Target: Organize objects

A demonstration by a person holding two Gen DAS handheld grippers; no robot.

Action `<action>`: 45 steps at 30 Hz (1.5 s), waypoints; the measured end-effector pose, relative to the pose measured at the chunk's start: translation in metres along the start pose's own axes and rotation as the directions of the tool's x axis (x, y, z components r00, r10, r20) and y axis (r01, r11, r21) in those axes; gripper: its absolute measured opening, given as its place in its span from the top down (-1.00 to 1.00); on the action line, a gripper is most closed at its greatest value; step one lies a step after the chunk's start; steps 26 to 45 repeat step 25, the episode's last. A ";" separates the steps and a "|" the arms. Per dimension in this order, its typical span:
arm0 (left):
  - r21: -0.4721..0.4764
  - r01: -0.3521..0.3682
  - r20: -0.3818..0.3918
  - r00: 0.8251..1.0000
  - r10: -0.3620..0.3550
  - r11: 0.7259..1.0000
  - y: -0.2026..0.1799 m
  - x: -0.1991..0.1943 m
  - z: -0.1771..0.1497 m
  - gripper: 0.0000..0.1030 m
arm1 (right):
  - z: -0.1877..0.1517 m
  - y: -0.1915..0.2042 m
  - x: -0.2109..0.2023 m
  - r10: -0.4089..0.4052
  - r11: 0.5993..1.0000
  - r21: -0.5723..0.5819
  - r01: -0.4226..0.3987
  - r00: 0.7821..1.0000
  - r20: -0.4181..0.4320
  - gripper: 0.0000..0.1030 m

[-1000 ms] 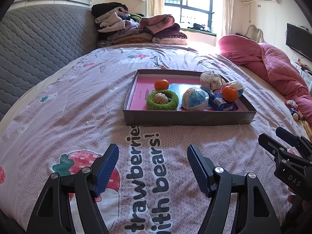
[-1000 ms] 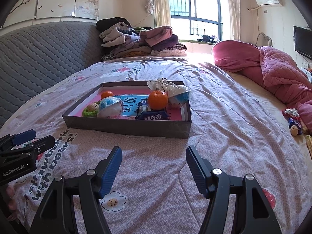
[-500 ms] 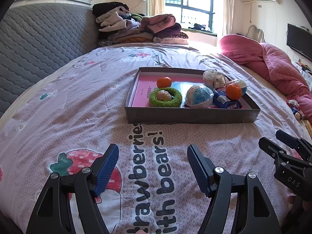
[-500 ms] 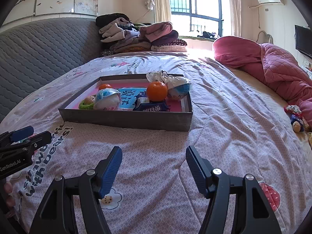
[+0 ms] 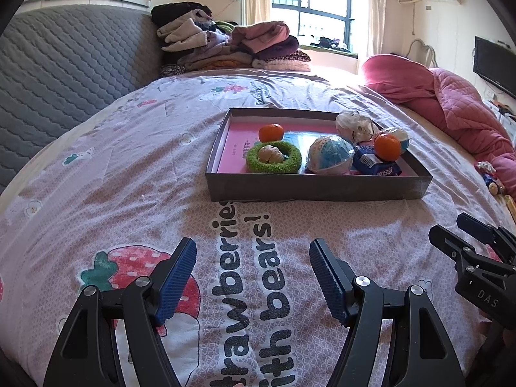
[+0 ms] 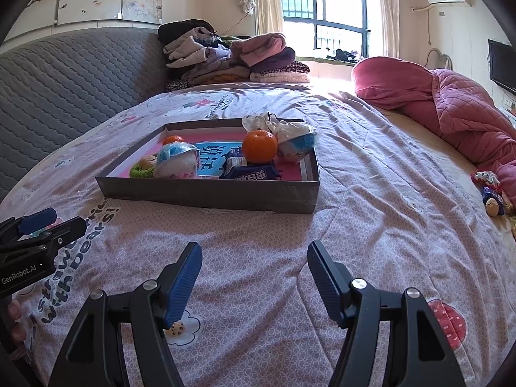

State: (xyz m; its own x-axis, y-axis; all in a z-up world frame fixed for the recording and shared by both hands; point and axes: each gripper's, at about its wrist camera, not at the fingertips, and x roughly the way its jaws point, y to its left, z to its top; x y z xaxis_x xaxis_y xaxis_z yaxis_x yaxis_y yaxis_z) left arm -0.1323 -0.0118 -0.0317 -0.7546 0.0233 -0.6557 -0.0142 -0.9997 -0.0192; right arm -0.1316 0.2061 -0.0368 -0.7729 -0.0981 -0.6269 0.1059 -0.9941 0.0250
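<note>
A shallow grey box with a pink floor sits on the bed ahead of both grippers. Inside lie two oranges, a green knitted ring around a pale lump, a blue-and-white wrapped ball, a blue snack packet and a white crumpled bag. My left gripper is open over the printed bedspread, well short of the box. My right gripper is open too, nothing between its fingers.
A pile of folded clothes lies at the bed's far end beside a grey quilted headboard. A pink quilt is bunched at the right. Small toys lie near the right edge. A TV hangs at the right.
Both views have drifted a little: the box sits slightly lower and nearer in the frames. Both grippers stay open.
</note>
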 end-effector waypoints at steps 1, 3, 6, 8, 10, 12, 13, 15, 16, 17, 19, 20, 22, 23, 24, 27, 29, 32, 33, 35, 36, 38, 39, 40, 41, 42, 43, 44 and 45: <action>0.002 -0.003 0.000 1.000 0.003 1.000 0.000 0.000 0.000 -0.44 | 0.000 0.000 0.000 0.003 1.000 0.000 -0.003 1.000 -0.001 -0.31; 0.001 0.000 -0.001 1.000 0.000 1.000 0.000 0.000 -0.001 -0.44 | 0.000 0.000 -0.001 0.000 1.000 -0.001 0.000 1.000 0.003 -0.31; 0.000 -0.001 -0.002 1.000 0.001 1.000 0.000 0.000 -0.001 -0.44 | 0.000 0.000 -0.001 0.001 1.000 -0.003 -0.001 1.000 0.002 -0.31; 0.004 -0.002 -0.004 1.000 0.002 1.000 -0.001 0.000 -0.001 -0.44 | 0.000 0.000 0.000 0.003 1.000 -0.005 -0.003 1.000 -0.001 -0.31; 0.006 -0.004 -0.004 1.000 0.004 1.000 -0.001 0.001 -0.001 -0.44 | -0.001 0.000 0.000 0.004 1.000 -0.006 -0.004 1.000 0.000 -0.31; 0.005 -0.001 -0.005 1.000 0.001 1.000 0.000 0.001 -0.001 -0.44 | -0.001 0.000 0.000 -0.001 1.000 -0.007 0.001 1.000 0.000 -0.31; 0.004 0.000 -0.004 1.000 0.000 1.000 0.000 0.001 -0.001 -0.44 | 0.000 0.000 0.000 0.003 1.000 -0.006 -0.003 1.000 0.001 -0.31; 0.005 0.001 -0.002 1.000 -0.001 1.000 -0.001 0.000 -0.001 -0.44 | 0.000 0.000 0.000 0.001 1.000 -0.007 -0.001 1.000 0.000 -0.31; 0.006 0.001 -0.001 1.000 -0.001 1.000 -0.001 -0.001 -0.001 -0.44 | -0.001 0.001 0.000 0.003 1.000 -0.008 -0.003 1.000 -0.001 -0.31; 0.007 0.003 0.000 1.000 -0.003 1.000 -0.001 -0.001 -0.001 -0.44 | -0.001 0.001 0.001 0.004 1.000 -0.009 -0.004 1.000 -0.004 -0.31; 0.008 0.003 0.002 1.000 -0.004 1.000 -0.001 -0.002 -0.001 -0.44 | -0.001 0.002 0.001 0.000 1.000 -0.011 0.000 1.000 -0.005 -0.31; 0.010 0.003 0.004 1.000 -0.003 1.000 -0.001 -0.002 -0.001 -0.44 | -0.001 0.002 0.001 0.002 1.000 -0.012 -0.003 1.000 -0.006 -0.31; 0.011 0.001 0.006 1.000 -0.001 1.000 -0.001 -0.003 -0.001 -0.44 | -0.001 0.002 0.001 0.000 1.000 -0.012 0.000 1.000 -0.005 -0.31; 0.010 0.002 0.006 1.000 -0.002 1.000 -0.001 -0.003 -0.001 -0.44 | 0.000 0.002 0.001 0.001 1.000 -0.012 -0.001 1.000 -0.005 -0.31; 0.008 0.001 0.005 1.000 -0.001 1.000 -0.001 -0.003 -0.001 -0.44 | 0.000 0.002 0.001 -0.001 1.000 -0.012 0.001 1.000 -0.004 -0.31; 0.009 0.001 0.005 1.000 -0.001 1.000 -0.001 -0.003 -0.001 -0.44 | 0.000 0.002 0.001 -0.001 1.000 -0.012 0.001 1.000 -0.005 -0.31; 0.009 0.001 0.005 1.000 -0.001 1.000 -0.001 -0.003 -0.001 -0.44 | 0.000 0.002 0.001 -0.001 1.000 -0.012 0.001 1.000 -0.005 -0.31; 0.009 0.001 0.005 1.000 -0.001 1.000 -0.001 -0.003 -0.001 -0.44 | 0.000 0.002 0.001 -0.001 1.000 -0.012 0.001 1.000 -0.005 -0.31; 0.009 0.001 0.005 1.000 -0.001 1.000 -0.001 -0.003 -0.001 -0.44 | 0.000 0.002 0.001 -0.001 1.000 -0.012 0.001 1.000 -0.005 -0.31; 0.009 0.001 0.005 1.000 -0.001 1.000 -0.001 -0.003 -0.001 -0.44 | 0.000 0.002 0.001 -0.001 1.000 -0.012 0.001 1.000 -0.005 -0.31; 0.009 0.001 0.005 1.000 -0.001 1.000 -0.001 -0.003 -0.001 -0.44 | 0.000 0.002 0.001 -0.001 1.000 -0.012 0.001 1.000 -0.005 -0.31; 0.009 0.001 0.005 1.000 -0.001 1.000 -0.001 -0.003 -0.001 -0.44 | 0.000 0.002 0.001 -0.001 1.000 -0.012 0.001 1.000 -0.005 -0.31; 0.009 0.001 0.005 1.000 -0.001 1.000 -0.001 -0.003 -0.001 -0.44 | 0.000 0.002 0.001 -0.001 1.000 -0.012 0.001 1.000 -0.005 -0.31; 0.009 0.001 0.005 1.000 -0.001 1.000 -0.001 -0.003 -0.001 -0.44 | 0.000 0.002 0.001 -0.001 1.000 -0.012 0.001 1.000 -0.005 -0.31; 0.009 0.001 0.005 1.000 -0.001 1.000 -0.001 -0.003 -0.001 -0.44 | 0.000 0.002 0.001 -0.001 1.000 -0.012 0.001 1.000 -0.005 -0.31; 0.009 0.001 0.005 1.000 -0.001 1.000 -0.001 -0.003 -0.001 -0.44 | 0.000 0.002 0.001 -0.001 1.000 -0.012 0.001 1.000 -0.005 -0.31; 0.009 0.001 0.005 1.000 -0.001 1.000 -0.001 -0.003 -0.001 -0.44 | 0.000 0.002 0.001 -0.001 1.000 -0.012 0.001 1.000 -0.005 -0.31; 0.009 0.001 0.005 1.000 -0.001 1.000 -0.001 -0.003 -0.001 -0.44 | 0.000 0.002 0.001 -0.001 1.000 -0.012 0.001 1.000 -0.005 -0.31; 0.009 0.001 0.005 1.000 -0.001 1.000 -0.001 -0.003 -0.001 -0.44 | 0.000 0.002 0.001 -0.001 1.000 -0.012 0.001 1.000 -0.005 -0.31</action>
